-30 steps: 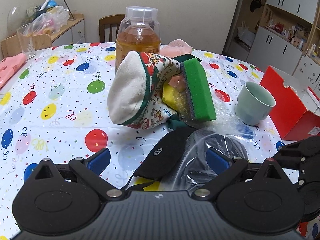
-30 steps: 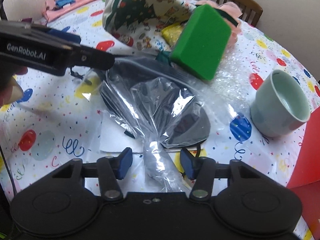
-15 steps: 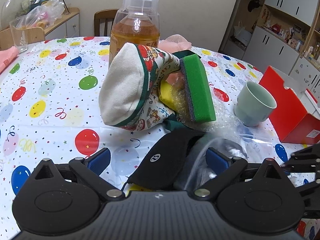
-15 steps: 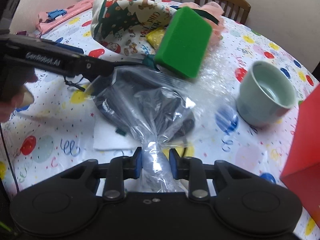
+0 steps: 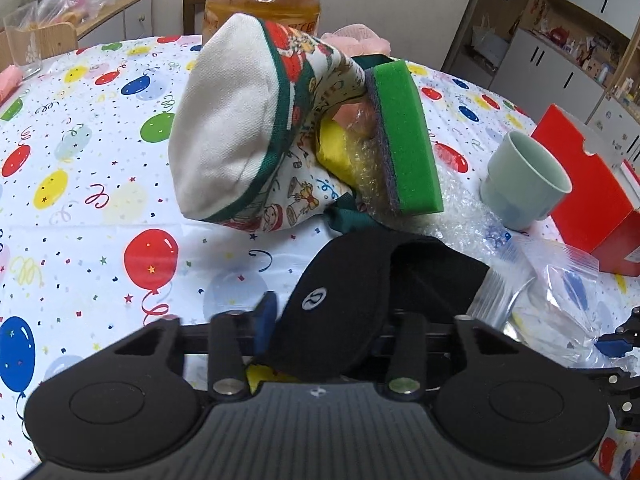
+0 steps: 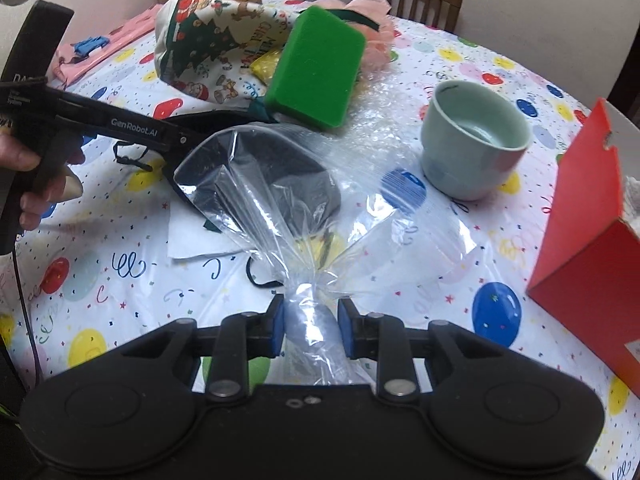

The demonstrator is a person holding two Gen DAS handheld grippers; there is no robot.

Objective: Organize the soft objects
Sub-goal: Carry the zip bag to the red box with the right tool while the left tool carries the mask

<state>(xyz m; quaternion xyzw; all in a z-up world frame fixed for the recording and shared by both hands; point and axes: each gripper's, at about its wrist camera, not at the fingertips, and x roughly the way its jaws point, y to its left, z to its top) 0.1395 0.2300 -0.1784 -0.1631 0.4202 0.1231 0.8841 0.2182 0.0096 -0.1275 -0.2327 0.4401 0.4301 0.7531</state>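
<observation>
Mask (image 5: pixel 344 304) sits between the closing left fingers (image 5: pixel 268 320), half out of the bag (image 6: pixel 280 200) that the right fingers (image 6: pixel 276 332) clench; sponge (image 6: pixel 316 68) and pouch (image 5: pixel 240 120) beyond remain unsorted.

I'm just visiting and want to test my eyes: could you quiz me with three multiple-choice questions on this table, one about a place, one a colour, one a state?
1. Where does the sponge rest?
A. inside the cup
B. leaning against the printed cloth bag
C. on the red box

2. What colour is the cup?
A. pale green
B. orange
C. black

3. What is the right claw doing?
A. hanging empty
B. pinching the clear plastic bag
C. lifting the cup

Answers:
1 B: it tilts against the printed cloth bag.
2 A: its wall and inside are pale green.
3 B: the clear plastic bag is bunched between its pads.
</observation>
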